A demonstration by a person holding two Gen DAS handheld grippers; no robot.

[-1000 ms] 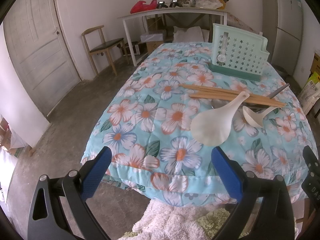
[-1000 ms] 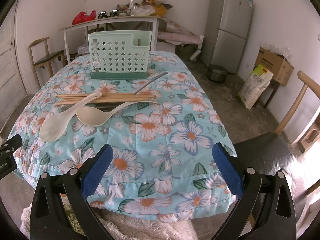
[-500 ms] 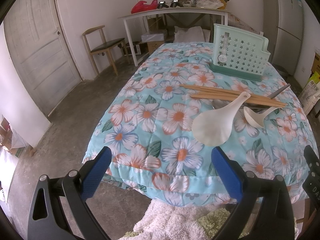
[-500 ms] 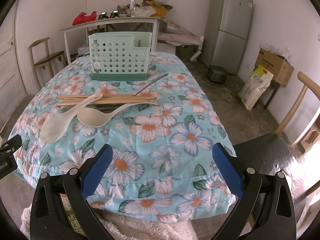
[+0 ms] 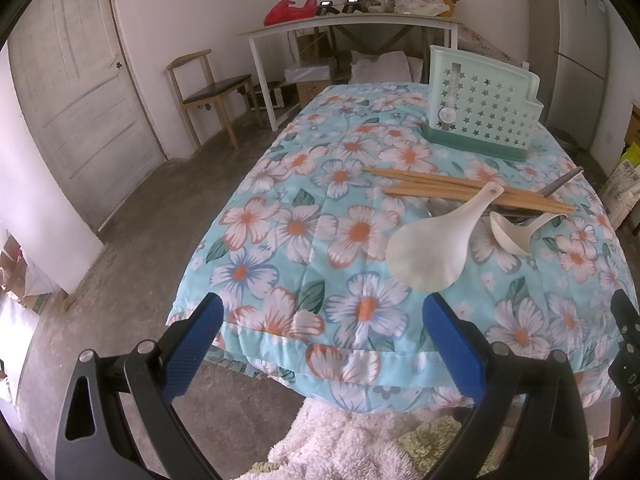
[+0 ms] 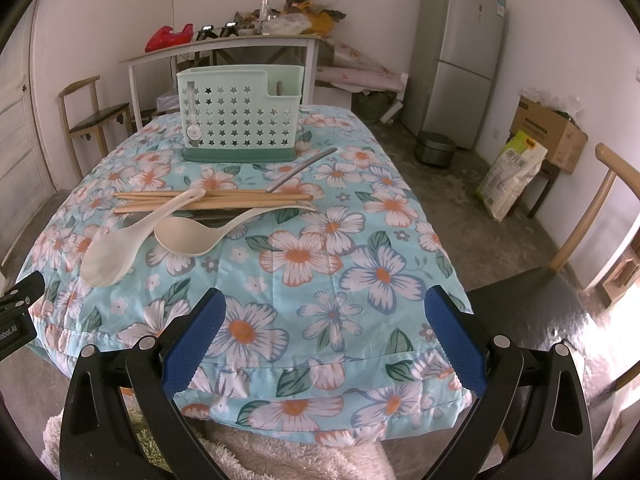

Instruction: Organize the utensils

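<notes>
A mint green utensil caddy point(image 5: 482, 114) point(image 6: 240, 118) with star holes stands at the far end of the floral-covered table point(image 5: 304, 240) point(image 6: 360, 264). In front of it lie several wooden chopsticks point(image 5: 460, 190) point(image 6: 224, 199), a white rice paddle point(image 5: 434, 248) point(image 6: 120, 248), a cream ladle point(image 5: 516, 232) point(image 6: 192, 234) and a grey metal utensil handle point(image 5: 562, 184) point(image 6: 304, 168). My left gripper point(image 5: 320, 340) is open and empty at the table's near edge, left of the paddle. My right gripper point(image 6: 326, 338) is open and empty at the near edge, right of the utensils.
A wooden chair point(image 5: 208, 92) and a white door point(image 5: 80, 92) are at the left. A cluttered white side table point(image 6: 224, 50) stands behind. A grey fridge point(image 6: 460, 56), a box point(image 6: 548, 132), a sack point(image 6: 512, 172) and a chair point(image 6: 592, 208) are at the right.
Both grippers have drifted very slightly; the view barely shifts. Nothing on the table has moved.
</notes>
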